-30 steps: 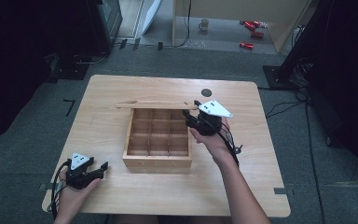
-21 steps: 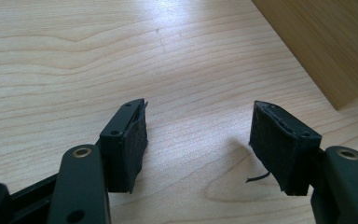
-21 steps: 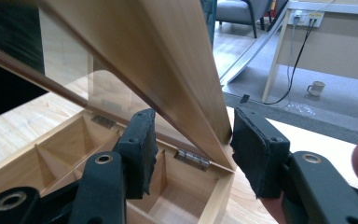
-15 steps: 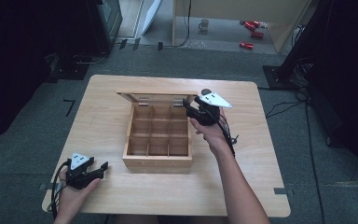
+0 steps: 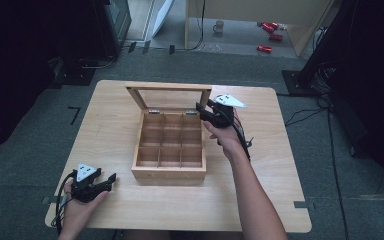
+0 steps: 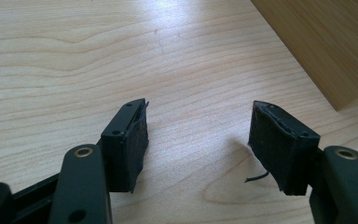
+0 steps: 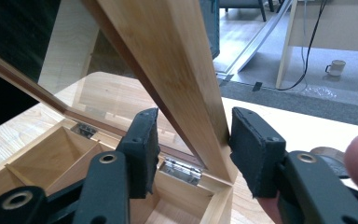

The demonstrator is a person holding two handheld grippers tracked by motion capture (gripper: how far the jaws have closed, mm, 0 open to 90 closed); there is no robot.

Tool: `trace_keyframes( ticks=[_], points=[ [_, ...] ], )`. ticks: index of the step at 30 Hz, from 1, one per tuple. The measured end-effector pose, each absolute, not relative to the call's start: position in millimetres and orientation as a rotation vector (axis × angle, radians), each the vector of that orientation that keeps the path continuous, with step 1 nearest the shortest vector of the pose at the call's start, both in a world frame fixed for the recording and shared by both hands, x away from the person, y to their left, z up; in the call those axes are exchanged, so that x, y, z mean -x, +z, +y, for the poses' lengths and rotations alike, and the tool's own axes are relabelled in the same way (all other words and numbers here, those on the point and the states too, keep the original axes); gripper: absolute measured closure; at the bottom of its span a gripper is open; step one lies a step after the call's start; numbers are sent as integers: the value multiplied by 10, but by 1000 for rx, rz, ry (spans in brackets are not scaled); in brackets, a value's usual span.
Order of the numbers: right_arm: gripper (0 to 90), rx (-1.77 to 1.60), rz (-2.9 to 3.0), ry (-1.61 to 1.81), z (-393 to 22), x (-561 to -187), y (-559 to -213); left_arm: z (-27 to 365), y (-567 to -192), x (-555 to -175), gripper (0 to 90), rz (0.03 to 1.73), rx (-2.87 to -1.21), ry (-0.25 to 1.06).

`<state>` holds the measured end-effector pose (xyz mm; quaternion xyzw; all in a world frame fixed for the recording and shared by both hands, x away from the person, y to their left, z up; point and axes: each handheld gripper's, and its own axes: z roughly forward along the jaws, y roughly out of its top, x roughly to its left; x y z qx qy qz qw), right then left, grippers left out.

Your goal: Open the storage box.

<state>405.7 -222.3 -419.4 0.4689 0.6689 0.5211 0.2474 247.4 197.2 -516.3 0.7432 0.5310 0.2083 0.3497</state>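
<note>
a wooden compartment box point(image 5: 169, 145) is seen at the middle of the light wooden table point(image 5: 105, 120), its glass-paned lid point(image 5: 169, 96) raised and leaning back on two small metal hinges point(image 7: 182, 170) at the far wall. the nine compartments appear empty.

the right gripper point(image 5: 203, 111) is placed at the lid's right frame rail, low down near the hinge corner. in the right gripper view the jaws are set either side of that rail point(image 7: 182, 70); the right pad seems to touch it, while a slight gap may remain on the left, so whether the rail is actually clamped cannot be told. the left gripper point(image 5: 109, 180) is rested near the table's near-left corner, well apart from the box, with its jaws spread wide over bare wood and nothing held.

the lid is judged stiff and light, but the pane is fragile and the hinges are small, so the wooden frame, not the glass, is the part to be held, and twisting is best avoided. a hold farther from the hinge would give easier leverage. the smooth finished wood may slip between the pads.

open table is left behind the lid and to both sides of the box, though the far edge lies near.
</note>
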Motion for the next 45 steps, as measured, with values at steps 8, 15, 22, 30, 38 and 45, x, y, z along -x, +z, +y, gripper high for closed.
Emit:
trace_keyframes(
  ticks=[8, 15, 22, 30, 38, 45],
  points=[
    [650, -1262, 1845, 1346, -2234, -4186, -4129, 1983, -5163, -2476, 381, 1378, -1915, 525],
    [665, -1323, 1812, 1266, -2150, -4326, -4066, 1992, -5163, -2478, 381, 1376, -1914, 521],
    [667, -1410, 1770, 1266, -2118, -4462, -4072, 2002, -5162, -2482, 381, 1375, -1909, 511],
    [669, -1483, 1736, 1232, -2066, -4553, -4070, 1969, -5164, -2478, 381, 1373, -1927, 536],
    [656, -1483, 1734, 1266, -2099, -4566, -4076, 1921, -5165, -2472, 366, 1363, -1968, 579],
    [523, -1520, 1735, 1324, -2234, -4479, -3983, 1916, -5170, -2473, 297, 1374, -1985, 599]
  ],
)
